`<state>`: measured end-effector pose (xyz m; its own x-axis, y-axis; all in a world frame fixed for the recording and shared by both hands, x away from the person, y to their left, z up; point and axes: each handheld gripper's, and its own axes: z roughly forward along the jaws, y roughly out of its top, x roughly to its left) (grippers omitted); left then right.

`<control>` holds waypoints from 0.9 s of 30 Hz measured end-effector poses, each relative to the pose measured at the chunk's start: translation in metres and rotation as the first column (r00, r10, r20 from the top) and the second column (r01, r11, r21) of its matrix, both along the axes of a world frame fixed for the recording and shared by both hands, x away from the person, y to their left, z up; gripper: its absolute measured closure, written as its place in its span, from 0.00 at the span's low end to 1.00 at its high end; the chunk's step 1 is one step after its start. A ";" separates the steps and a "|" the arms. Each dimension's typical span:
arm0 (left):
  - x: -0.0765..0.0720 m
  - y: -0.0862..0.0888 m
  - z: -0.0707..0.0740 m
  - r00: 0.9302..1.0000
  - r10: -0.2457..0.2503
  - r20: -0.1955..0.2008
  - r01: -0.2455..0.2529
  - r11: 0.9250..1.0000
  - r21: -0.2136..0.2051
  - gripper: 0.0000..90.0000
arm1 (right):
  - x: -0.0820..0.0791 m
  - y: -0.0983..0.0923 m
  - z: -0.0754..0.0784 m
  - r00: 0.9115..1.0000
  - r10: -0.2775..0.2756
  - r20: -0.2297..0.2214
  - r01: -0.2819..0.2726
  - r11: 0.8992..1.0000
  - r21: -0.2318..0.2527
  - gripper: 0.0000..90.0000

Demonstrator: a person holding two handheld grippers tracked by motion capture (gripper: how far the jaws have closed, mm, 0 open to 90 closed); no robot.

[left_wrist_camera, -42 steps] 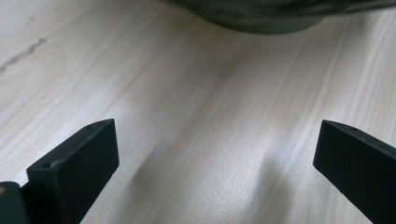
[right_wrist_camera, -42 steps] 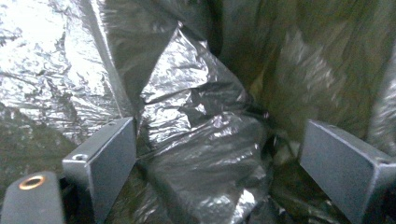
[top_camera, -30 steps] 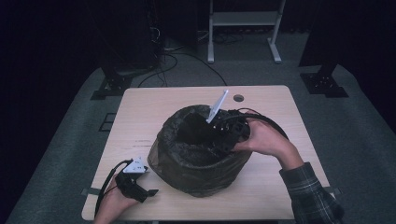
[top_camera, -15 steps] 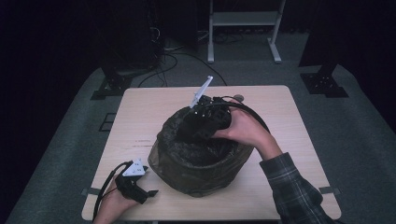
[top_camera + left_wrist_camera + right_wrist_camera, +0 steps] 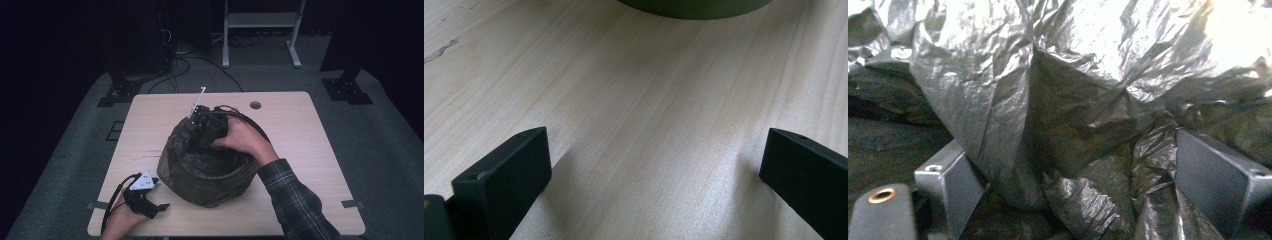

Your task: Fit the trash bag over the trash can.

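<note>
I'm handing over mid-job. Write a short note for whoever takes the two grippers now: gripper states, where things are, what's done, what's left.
Left gripper: jaws open, nothing between them, low over the light wooden table at its near left corner, short of the bin.
Right gripper: jaws wide open, reaching inside the round olive-green bin; crinkled black plastic liner bag lies between the jaws, not yet pinched.
Things: bin stands mid-table, liner bunched inside it.
Done: right gripper is at the liner.
Left: probably close on a fold and work the liner; whether it goes in or comes out can't be told. The left could steady the bin.
</note>
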<state>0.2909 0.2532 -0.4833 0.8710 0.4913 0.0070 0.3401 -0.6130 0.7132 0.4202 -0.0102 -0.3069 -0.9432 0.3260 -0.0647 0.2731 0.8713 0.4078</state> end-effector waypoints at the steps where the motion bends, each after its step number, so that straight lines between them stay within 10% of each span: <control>1: 0.000 0.000 0.000 1.000 0.000 0.000 0.000 1.000 0.000 0.00 | 0.000 0.000 0.000 1.000 0.000 -0.002 0.000 1.000 -0.001 0.11; 15: 0.000 0.000 0.000 1.000 -0.002 0.000 0.002 1.000 0.001 0.00 | -0.053 -0.004 0.037 0.992 0.102 0.072 -0.111 0.986 0.121 0.10; 27: 0.000 0.000 0.000 1.000 -0.001 0.000 0.001 1.000 0.001 0.00 | -0.046 0.033 -0.012 0.991 0.130 -0.017 -0.130 0.992 0.000 0.10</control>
<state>0.2911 0.2531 -0.4833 0.8714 0.4905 0.0072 0.3396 -0.6138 0.7127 0.3740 0.0231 -0.3193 -0.9784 0.2008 -0.0486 0.1647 0.9004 0.4028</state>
